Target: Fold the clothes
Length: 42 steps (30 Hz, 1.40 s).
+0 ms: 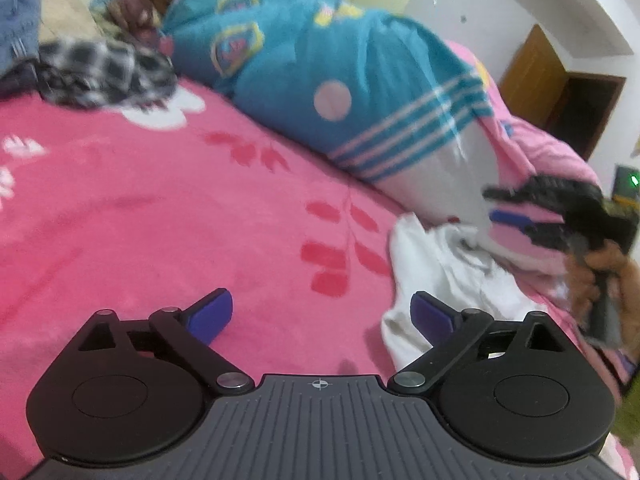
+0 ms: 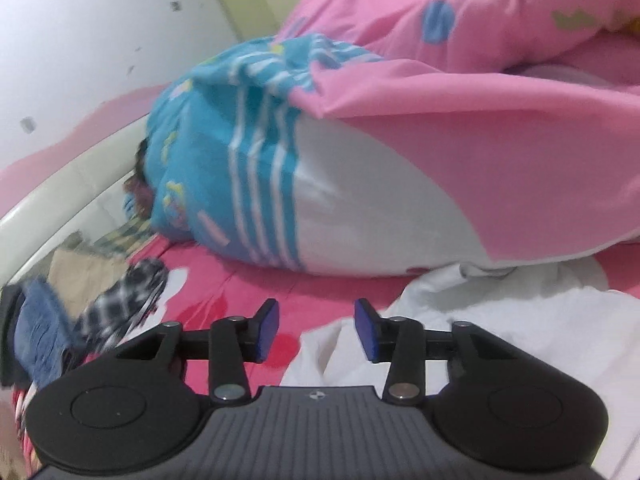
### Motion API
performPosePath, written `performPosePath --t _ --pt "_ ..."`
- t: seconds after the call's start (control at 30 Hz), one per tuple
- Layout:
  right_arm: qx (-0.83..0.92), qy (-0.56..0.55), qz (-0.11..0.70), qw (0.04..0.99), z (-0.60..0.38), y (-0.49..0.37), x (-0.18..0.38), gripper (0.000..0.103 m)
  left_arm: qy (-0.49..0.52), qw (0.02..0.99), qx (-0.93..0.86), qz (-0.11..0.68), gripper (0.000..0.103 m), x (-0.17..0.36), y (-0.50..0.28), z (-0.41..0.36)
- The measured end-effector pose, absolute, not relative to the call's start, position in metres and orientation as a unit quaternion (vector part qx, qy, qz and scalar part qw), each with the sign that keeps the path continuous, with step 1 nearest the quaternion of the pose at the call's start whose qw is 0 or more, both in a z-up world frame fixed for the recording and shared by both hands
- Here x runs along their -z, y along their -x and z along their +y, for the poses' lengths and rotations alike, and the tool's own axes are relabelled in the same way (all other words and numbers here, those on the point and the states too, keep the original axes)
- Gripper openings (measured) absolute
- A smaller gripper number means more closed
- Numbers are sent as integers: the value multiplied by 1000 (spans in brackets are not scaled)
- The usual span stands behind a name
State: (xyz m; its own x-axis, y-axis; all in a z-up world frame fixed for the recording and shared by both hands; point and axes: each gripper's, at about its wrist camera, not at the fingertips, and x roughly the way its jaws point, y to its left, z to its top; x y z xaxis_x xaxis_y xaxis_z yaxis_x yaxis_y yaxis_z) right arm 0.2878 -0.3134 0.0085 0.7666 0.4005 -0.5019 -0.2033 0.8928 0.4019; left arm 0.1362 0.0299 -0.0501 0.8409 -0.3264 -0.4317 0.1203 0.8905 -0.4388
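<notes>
**Both grippers free above the bed**

We find the left gripper (image 1: 322,314) spread wide, holding nothing. The right gripper (image 2: 316,330) stands partly parted, nothing between its pads. The white garment (image 2: 500,320) lies crumpled on the pink bed (image 1: 140,208), near right. Checked clothing (image 1: 104,70) sits far left.

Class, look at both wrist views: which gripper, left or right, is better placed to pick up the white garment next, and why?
Probably the right. The right gripper hangs directly over the white garment, with its open, empty jaws at the cloth's edge. The left gripper sits mostly over the pink blanket, the garment off to its side.
</notes>
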Motion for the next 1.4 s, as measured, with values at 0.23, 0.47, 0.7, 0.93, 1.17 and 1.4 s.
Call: performPosePath --t 0.23,0.47,0.7,0.93,1.17,1.4 --pt "-219 -78 351 907 -267 -284 11 11 97 943 176 266 97 48 -170 -22" --pt "-214 -63 397 890 -242 -325 57 8 96 928 167 319 95 70 -191 -25" --pt "-149 -207 378 890 -278 -366 80 0 103 928 172 315 96 73 -189 -23" --pt "-124 -256 321 904 -329 -297 14 4 129 925 182 306 97 74 -189 -17" --pt "-61 -210 274 937 -405 -116 -85 10 170 929 175 278 101 62 -175 6" --pt "28 -220 302 927 -424 55 -53 17 95 942 217 238 102 36 -130 -19"
